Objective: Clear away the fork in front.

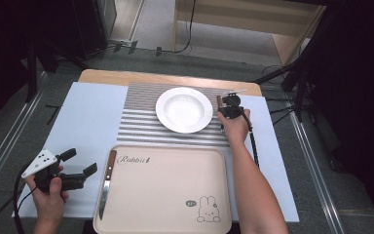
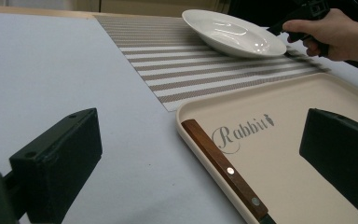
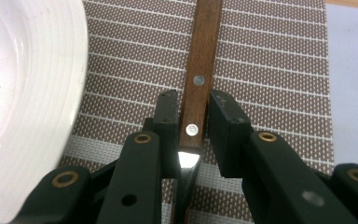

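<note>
From above, the left gripper sits just left of the big cream plastic tray with a rabbit drawn on it. Its jaws are wide apart with nothing between them. The left gripper view shows something the high view is too far away to show: two small silver dots on the brown wooden handle of the table knife that lies along the tray's left edge. In the high view you can see that knife's whole silver blade.

Beyond the tray lies a striped brown and white woven mat, and on it stands a round white deep plate.

The right gripper is beyond the tray's right corner, just right of the plate. Up close, the right gripper view shows its jaws pressed together on a second knife with a brown wooden handle, down where the wood meets the shiny blade. This knife lies flat on the mat, beside the plate. Its handle is long and straight with two silver dots.

Count them: two knives, two grippers, one plate, one tray, one mat.
</note>
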{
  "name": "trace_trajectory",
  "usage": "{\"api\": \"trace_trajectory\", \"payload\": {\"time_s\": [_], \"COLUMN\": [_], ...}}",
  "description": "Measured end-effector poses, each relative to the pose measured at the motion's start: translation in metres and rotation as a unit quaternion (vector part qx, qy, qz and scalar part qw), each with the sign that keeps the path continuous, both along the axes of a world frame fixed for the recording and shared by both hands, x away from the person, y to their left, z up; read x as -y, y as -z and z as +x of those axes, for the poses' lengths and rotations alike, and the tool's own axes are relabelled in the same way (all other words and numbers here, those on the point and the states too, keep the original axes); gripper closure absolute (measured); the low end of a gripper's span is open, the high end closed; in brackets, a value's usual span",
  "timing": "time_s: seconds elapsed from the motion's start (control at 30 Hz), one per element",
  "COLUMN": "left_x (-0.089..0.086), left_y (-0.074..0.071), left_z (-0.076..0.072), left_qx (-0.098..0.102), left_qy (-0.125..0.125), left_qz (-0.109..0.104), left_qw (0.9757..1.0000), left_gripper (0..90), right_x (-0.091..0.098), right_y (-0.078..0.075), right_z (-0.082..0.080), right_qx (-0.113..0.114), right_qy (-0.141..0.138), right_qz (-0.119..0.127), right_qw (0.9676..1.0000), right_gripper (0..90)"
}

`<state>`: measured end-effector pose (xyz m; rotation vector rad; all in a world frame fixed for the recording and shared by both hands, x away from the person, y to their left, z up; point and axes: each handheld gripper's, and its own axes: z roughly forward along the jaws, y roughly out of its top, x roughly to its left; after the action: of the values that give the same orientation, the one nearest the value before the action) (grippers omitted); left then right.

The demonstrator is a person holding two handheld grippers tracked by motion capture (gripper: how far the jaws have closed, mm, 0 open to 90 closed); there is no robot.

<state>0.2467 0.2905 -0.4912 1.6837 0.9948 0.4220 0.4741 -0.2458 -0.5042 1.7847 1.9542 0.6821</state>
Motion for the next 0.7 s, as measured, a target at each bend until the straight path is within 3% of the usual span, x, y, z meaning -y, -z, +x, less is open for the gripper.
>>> {"api": "trace_trajectory", "payload": {"time_s": [0.23, 0.33, 0.7], "left_x": [0.000, 0.001, 0.011], "left_y": [-0.001, -0.002, -0.006], "left_z": [0.001, 0.001, 0.002], "left_qx": [0.001, 0.003, 0.010], "left_qy": [-0.002, 0.001, 0.010], "left_qz": [0.000, 0.001, 0.001], "left_qw": [1.0000, 1.0000, 0.9999], "left_gripper": [0.0, 0.0, 0.0], "right_x": [0.001, 0.004, 0.018], "right_y": [-0.001, -0.001, -0.008], "right_z": [-0.001, -0.002, -0.020], "right_qx": [-0.003, -0.002, 0.044], "right_qy": [0.010, 0.011, -0.001], "right_qz": [0.006, 0.023, 0.076], "right_qw": [0.9999, 0.9997, 0.9961], "right_gripper": [76.3, 76.7, 76.9]}}
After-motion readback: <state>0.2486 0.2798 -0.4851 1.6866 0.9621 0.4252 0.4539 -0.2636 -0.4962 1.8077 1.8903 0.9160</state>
